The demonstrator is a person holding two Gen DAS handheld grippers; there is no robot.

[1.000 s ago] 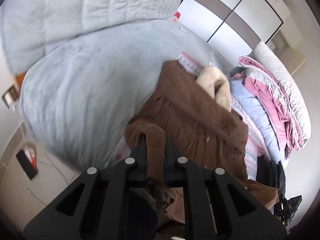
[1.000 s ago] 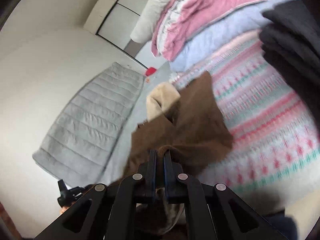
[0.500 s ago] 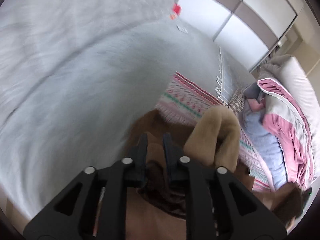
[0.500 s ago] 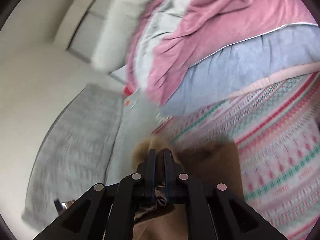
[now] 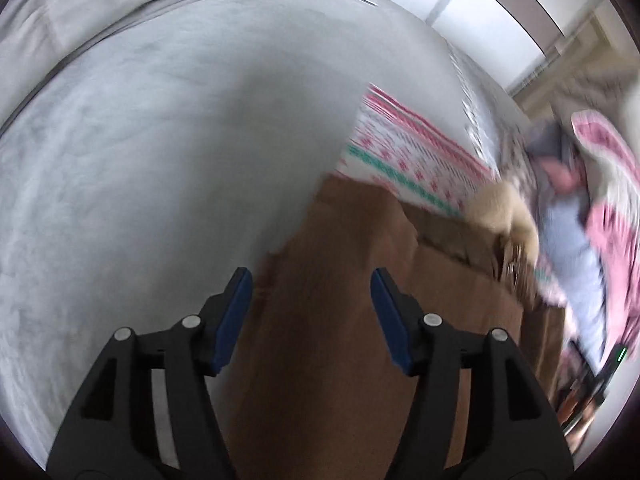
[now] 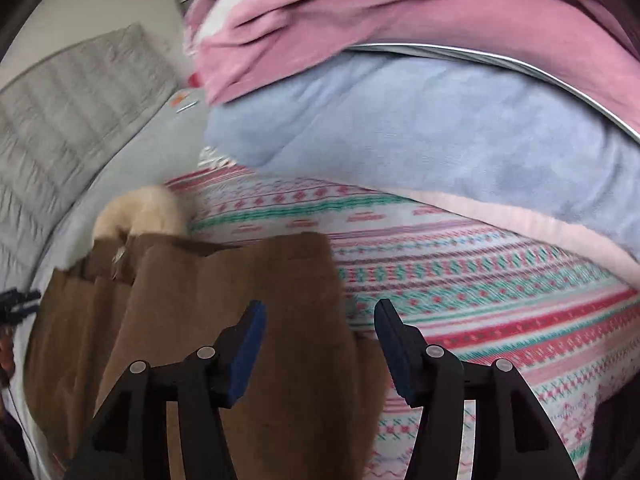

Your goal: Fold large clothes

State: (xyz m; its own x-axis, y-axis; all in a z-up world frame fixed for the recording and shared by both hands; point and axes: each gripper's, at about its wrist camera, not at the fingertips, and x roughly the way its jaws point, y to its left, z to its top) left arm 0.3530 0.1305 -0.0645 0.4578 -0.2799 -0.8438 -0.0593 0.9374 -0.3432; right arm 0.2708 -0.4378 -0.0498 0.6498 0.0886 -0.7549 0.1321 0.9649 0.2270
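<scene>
Left wrist view: left gripper (image 5: 311, 312) opening, empty, above the brown coat (image 5: 340, 340) lower centre on the bed (image 5: 140, 160); right gripper (image 6: 318, 338) likewise; coat looks thick, floppy; grasp edges.

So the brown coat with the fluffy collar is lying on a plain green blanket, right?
Not quite. The brown coat with the fluffy collar lies on a patterned blanket with pink, red and green stripes on white, not a plain green one. The right wrist view shows it best.
</scene>
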